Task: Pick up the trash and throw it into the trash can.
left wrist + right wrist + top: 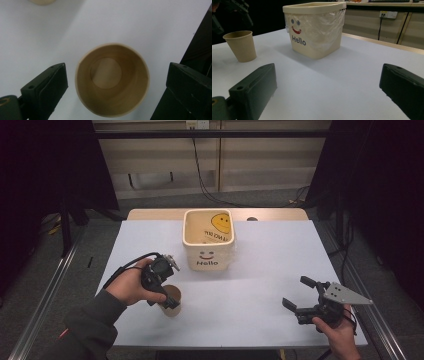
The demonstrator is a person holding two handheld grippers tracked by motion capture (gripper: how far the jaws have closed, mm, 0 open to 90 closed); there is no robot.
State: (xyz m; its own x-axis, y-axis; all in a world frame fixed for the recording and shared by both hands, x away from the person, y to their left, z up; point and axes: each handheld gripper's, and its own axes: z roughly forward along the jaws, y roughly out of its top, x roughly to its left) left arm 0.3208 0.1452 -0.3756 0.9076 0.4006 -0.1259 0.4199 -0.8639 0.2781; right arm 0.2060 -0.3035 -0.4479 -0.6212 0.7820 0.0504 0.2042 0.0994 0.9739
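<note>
A: Left claw (pixel 112 82)?
B: Jaws apart, pointing down over the upright paper cup (pixel 112 79), lower left of the high view; no contact.
A: Right claw (pixel 301 296)?
B: Jaws apart, lower right, above the surface (pixel 270 265). Cream bin (pixel 208 238) stands centre.

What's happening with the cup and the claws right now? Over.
Left gripper open, above paper cup. Right gripper open, empty. Hello bin apart, nothing blocking.
</note>
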